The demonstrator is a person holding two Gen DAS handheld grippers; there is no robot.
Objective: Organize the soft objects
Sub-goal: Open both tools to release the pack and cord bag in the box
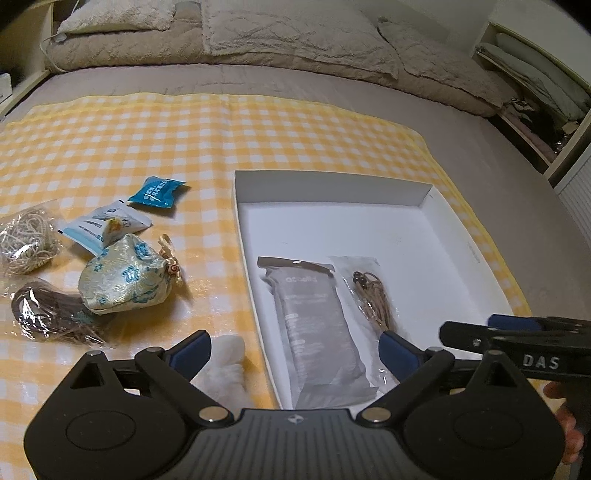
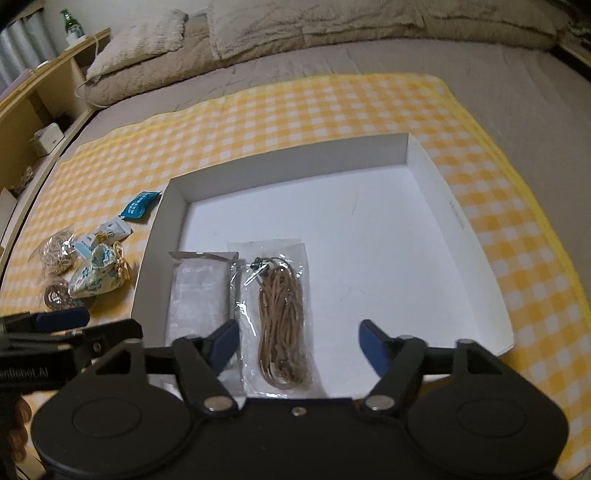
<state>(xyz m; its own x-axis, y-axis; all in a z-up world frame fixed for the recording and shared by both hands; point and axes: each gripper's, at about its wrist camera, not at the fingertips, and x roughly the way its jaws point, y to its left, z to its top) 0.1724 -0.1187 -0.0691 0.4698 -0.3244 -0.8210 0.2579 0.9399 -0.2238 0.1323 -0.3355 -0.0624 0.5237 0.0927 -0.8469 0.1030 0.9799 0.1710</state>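
A white shallow box (image 1: 469,240) (image 2: 461,221) lies on a yellow checked cloth (image 1: 147,140) (image 2: 295,107). In it lie a grey flat packet (image 1: 317,325) (image 2: 199,291) and a clear bag of tan cord (image 1: 373,299) (image 2: 282,317). Left of the box lie a floral pouch (image 1: 125,280) (image 2: 98,273), a blue sachet (image 1: 157,192) (image 2: 138,206), a white sachet (image 1: 103,225), two bagged cord bundles (image 1: 26,240) (image 1: 48,314), and a white fluffy thing (image 1: 225,365). My left gripper (image 1: 295,350) is open over the box's near left edge. My right gripper (image 2: 299,343) is open above the cord bag, empty.
Beige pillows and a folded quilt (image 1: 258,40) (image 2: 332,26) lie at the far end of the bed. A wooden shelf unit (image 2: 40,96) with a green bottle (image 2: 72,26) stands at the left. Open shelving (image 1: 535,92) stands at the right.
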